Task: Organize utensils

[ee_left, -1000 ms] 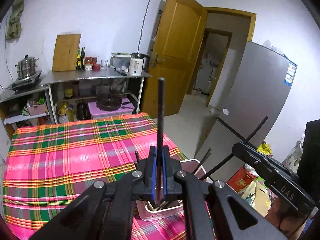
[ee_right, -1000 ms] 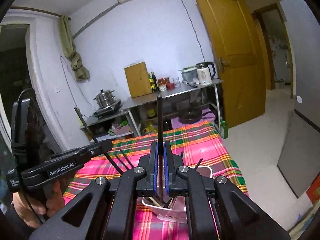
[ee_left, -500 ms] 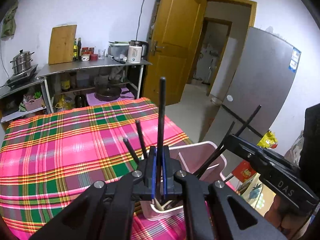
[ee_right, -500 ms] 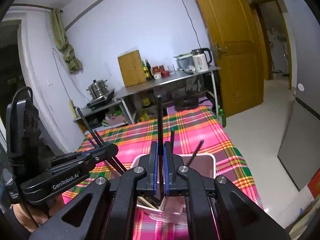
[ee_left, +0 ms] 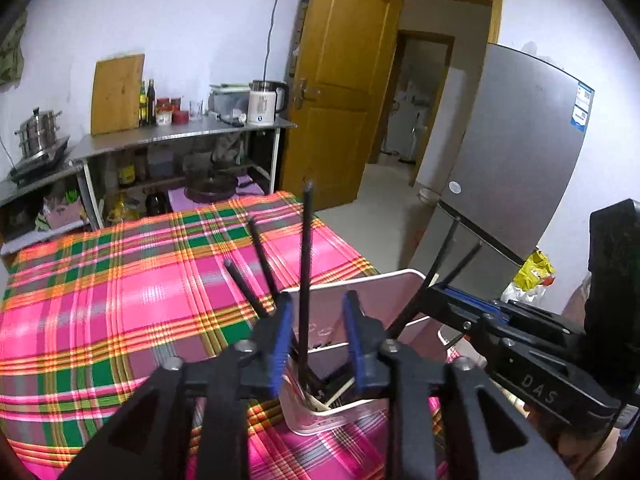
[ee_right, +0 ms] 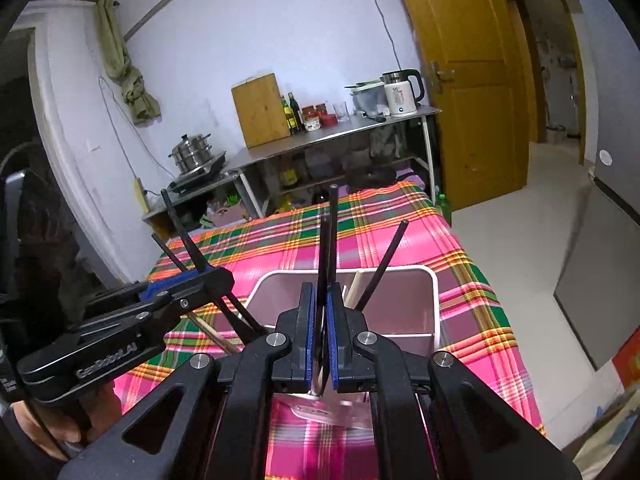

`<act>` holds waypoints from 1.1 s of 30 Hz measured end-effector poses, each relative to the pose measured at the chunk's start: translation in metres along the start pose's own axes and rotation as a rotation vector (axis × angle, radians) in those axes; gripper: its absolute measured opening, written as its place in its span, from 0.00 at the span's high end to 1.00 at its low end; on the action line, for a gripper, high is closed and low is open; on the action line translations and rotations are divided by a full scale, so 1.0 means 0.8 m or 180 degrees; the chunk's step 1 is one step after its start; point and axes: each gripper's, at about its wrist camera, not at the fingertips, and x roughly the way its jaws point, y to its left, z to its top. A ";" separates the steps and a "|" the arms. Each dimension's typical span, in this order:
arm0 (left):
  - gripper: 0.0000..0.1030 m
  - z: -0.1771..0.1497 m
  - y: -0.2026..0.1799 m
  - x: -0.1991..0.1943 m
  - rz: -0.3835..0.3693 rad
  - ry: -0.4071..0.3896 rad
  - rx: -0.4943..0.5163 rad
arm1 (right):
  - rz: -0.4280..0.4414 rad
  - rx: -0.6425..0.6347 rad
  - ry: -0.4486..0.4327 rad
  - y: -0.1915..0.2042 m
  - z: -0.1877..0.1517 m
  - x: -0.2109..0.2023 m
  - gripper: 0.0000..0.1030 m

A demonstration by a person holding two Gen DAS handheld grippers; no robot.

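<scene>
since half a second ago our left tongs (ee_left: 316, 336) have sprung apart: the blue pads, then pinched on a black chopstick (ee_left: 306, 264), now stand wide on either side of it, gripping nothing. that chopstick stands nearly upright between the parted pads with its lower end down in the white utensil basket (ee_left: 360, 412), which sits on the plaid tablecloth (ee_left: 120, 300) near the tabletop's edge. two more black chopsticks (ee_left: 256, 268) lean out of the basket to the left, and pale wooden ones lie inside.

our right tongs (ee_right: 320, 332) are as they were, pads pressed close on a black utensil handle (ee_right: 330, 236) that rises straight up, held over the basket (ee_right: 434, 300); the basket looms larger in this view than before. another black chopstick (ee_right: 384, 264) leans to the right in it.

each hand points its tool forward and slightly down over the basket. in the right view the left tool (ee_right: 120, 332) comes in from the left, level, with two black chopsticks (ee_right: 180, 236) crossing behind its tip; in the left view the right tool (ee_left: 520, 352) reaches in from the right.
</scene>
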 end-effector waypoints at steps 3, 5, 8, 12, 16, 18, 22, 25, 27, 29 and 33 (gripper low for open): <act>0.64 0.004 -0.001 -0.010 0.0009 -0.0068 -0.0011 | -0.0011 -0.0019 -0.0063 0.002 0.002 -0.011 0.89; 0.64 0.006 0.000 -0.017 0.0017 -0.0102 -0.0019 | -0.0028 -0.0027 -0.0099 0.003 0.005 -0.020 0.89; 0.64 0.008 0.002 -0.030 0.0025 -0.0156 -0.0030 | -0.0021 -0.0029 -0.0161 0.005 0.006 -0.033 0.89; 0.64 0.005 0.005 -0.049 0.0036 -0.0220 -0.0059 | -0.0024 -0.0060 -0.0230 0.008 0.006 -0.050 0.87; 0.64 -0.007 0.006 -0.065 0.0051 -0.0249 -0.0096 | -0.0049 -0.0094 -0.0280 0.009 0.000 -0.067 0.85; 0.63 -0.014 0.007 -0.072 0.0049 -0.0257 -0.0124 | -0.0056 -0.0103 -0.0291 0.010 -0.004 -0.073 0.85; 0.61 -0.033 0.007 -0.084 0.0058 -0.0268 -0.0167 | -0.0068 -0.0128 -0.0297 0.015 -0.016 -0.086 0.84; 0.59 -0.048 0.006 -0.091 0.0063 -0.0259 -0.0173 | -0.0082 -0.0144 -0.0278 0.019 -0.028 -0.091 0.84; 0.59 -0.058 0.004 -0.095 0.0083 -0.0255 -0.0164 | -0.0080 -0.0151 -0.0262 0.020 -0.036 -0.092 0.84; 0.58 -0.069 0.003 -0.099 0.0091 -0.0250 -0.0158 | -0.0094 -0.0161 -0.0239 0.022 -0.046 -0.094 0.84; 0.53 -0.090 0.000 -0.103 0.0106 -0.0253 -0.0140 | -0.0101 -0.0165 -0.0221 0.023 -0.066 -0.100 0.84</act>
